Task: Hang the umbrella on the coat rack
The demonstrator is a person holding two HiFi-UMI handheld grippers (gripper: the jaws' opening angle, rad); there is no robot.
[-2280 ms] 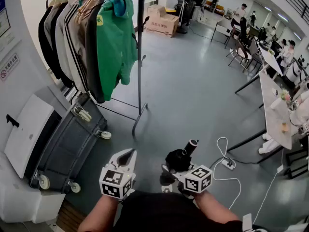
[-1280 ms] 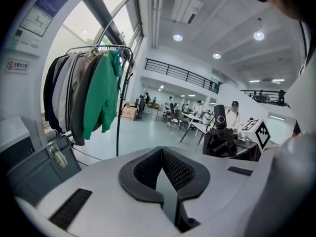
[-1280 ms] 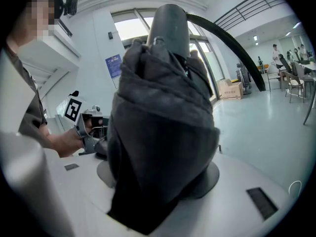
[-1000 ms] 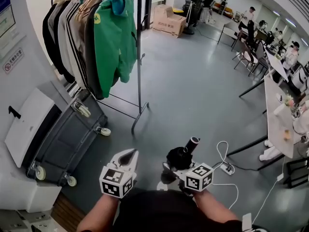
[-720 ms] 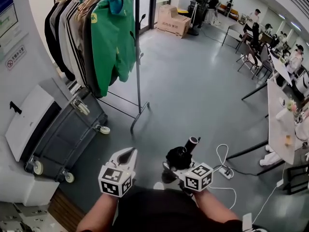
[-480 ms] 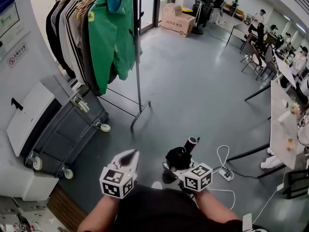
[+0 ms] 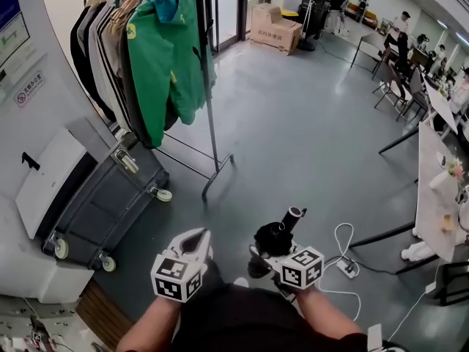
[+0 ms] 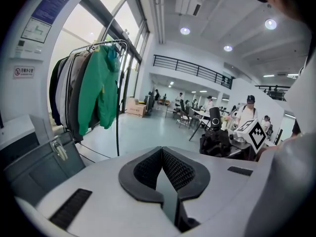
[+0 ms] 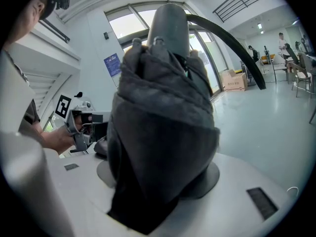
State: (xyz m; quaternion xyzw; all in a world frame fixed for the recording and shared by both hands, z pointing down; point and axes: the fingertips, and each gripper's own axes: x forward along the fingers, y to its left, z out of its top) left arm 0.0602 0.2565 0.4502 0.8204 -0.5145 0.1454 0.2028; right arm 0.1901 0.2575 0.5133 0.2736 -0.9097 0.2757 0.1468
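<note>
My right gripper [image 7: 267, 251] has its fingers clenched around the folded black umbrella [image 9: 163, 127], low in front of me. My left gripper [image 7: 193, 240] is empty, fingers pressed together. The coat rack [image 7: 210, 101] stands well ahead, to the left.

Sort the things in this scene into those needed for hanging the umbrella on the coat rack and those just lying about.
Needed: umbrella, gripped by the right gripper; coat rack; left gripper, shut and empty.
Lying about: suitcase; cardboard box; power strip.
</note>
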